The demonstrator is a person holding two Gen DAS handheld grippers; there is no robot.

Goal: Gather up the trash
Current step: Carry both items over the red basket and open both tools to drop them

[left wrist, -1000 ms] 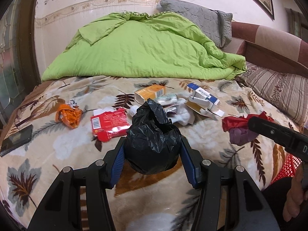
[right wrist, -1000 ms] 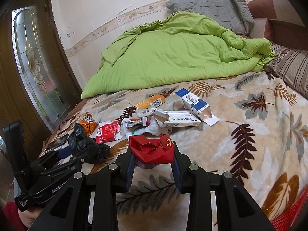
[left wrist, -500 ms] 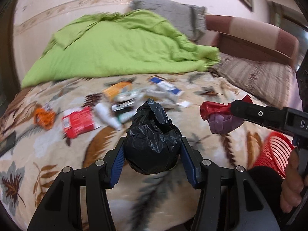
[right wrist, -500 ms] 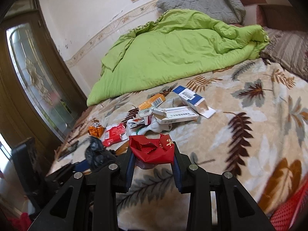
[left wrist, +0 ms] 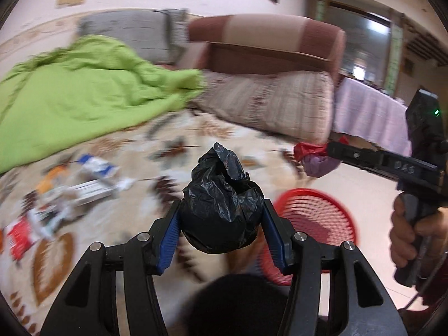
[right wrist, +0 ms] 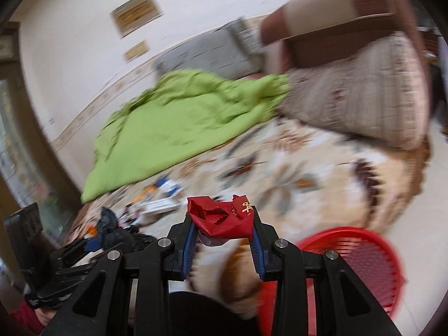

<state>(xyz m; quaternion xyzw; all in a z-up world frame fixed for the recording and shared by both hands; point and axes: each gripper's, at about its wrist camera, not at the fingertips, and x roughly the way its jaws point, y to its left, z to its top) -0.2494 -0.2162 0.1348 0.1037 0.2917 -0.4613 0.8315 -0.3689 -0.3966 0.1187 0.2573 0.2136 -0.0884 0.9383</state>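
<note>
My left gripper (left wrist: 221, 218) is shut on a crumpled black plastic bag (left wrist: 221, 207), held above the bed's edge. My right gripper (right wrist: 222, 224) is shut on a crumpled red wrapper (right wrist: 221, 218) with a purplish scrap under it; it shows in the left wrist view (left wrist: 310, 151) too. A red mesh basket (left wrist: 313, 218) stands on the floor beside the bed, below and right of both grippers, also in the right wrist view (right wrist: 361, 263). Boxes and wrappers (left wrist: 84, 187) lie on the leaf-patterned blanket at left.
A green quilt (left wrist: 78, 92) covers the far side of the bed. A striped pillow (left wrist: 266, 103) and brown headboard (left wrist: 266, 44) lie at the far right. A table with a pink cloth (left wrist: 366, 114) stands beyond the tiled floor.
Both grippers have swung to the right with their loads, away from the trash pile. The red basket has come into fuller view below them.
</note>
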